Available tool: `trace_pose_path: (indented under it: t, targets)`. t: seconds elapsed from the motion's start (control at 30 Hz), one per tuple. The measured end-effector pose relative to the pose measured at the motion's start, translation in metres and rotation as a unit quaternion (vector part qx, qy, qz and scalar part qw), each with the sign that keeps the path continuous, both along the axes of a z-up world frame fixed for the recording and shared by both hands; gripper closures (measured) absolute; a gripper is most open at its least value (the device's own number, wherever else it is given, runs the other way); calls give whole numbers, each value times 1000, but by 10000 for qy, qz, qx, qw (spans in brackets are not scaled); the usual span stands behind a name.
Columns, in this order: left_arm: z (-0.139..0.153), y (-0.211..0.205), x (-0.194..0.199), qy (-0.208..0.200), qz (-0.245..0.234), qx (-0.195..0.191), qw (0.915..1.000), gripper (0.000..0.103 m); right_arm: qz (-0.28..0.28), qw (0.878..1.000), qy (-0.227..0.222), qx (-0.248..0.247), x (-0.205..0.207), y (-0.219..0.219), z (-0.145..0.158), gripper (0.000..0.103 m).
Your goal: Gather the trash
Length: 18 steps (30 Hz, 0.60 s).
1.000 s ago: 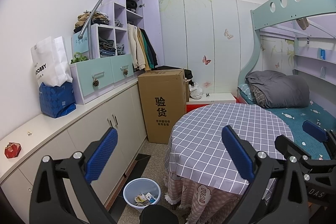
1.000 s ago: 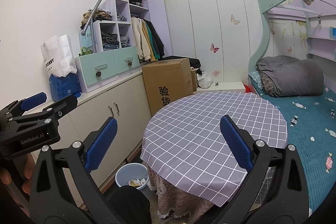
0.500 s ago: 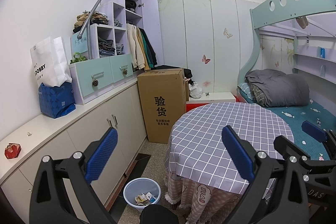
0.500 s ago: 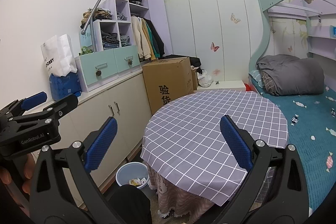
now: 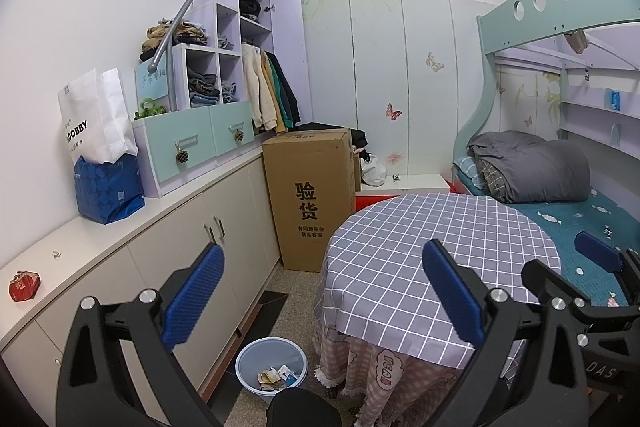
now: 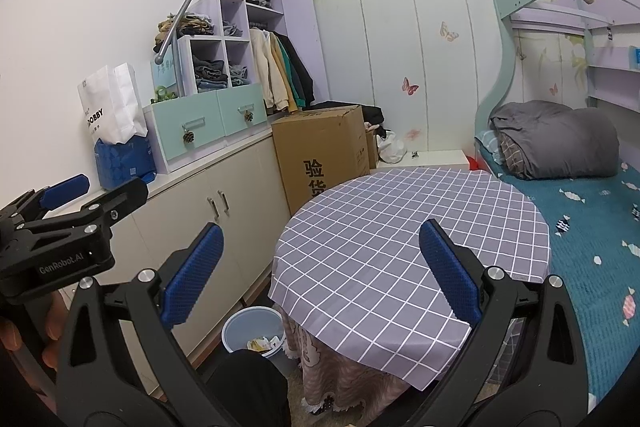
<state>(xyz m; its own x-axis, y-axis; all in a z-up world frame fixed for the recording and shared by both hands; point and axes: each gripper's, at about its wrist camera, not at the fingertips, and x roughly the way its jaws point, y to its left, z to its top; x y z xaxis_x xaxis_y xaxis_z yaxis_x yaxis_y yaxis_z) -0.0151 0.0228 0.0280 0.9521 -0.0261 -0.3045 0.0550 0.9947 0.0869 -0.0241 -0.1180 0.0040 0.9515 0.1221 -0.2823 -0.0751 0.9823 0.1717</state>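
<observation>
left gripper [image 5: 320, 291]: jaws held wide, empty
right gripper [image 6: 320, 271]: jaws held wide, empty
red wrapper [image 5: 25, 285]: lower left, judged light, crushable; best pinched at an edge

tools [image 5: 320, 291]: 2 | bin [image 5: 271, 367]: 1 | cardboard box [image 5: 310, 199]: 1 | table [image 5: 420, 267]: 1

Both wrist cams held high, facing fwd into bedroom, slightly down. Left cam sits further left, over bin [image 5: 271, 371] and counter [image 5: 100, 247]; right cam nearer table [image 6: 408, 243], bed [image 6: 592, 219]. Shared: table, bin, box [image 5: 310, 195], wardrobe wall. Each sees other gripper at frame edge.
</observation>
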Motion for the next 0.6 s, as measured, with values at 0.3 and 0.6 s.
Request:
trace_pose_path:
  t: [0.3,0.6]
  targets:
    - [-1,9,4,28,-30,14,10000,6,2,10000,55,18,-1,2,-1,7]
    - [0,9,4,25,-41,20,10000,6,28,9999,110,51,3,-1,0,7]
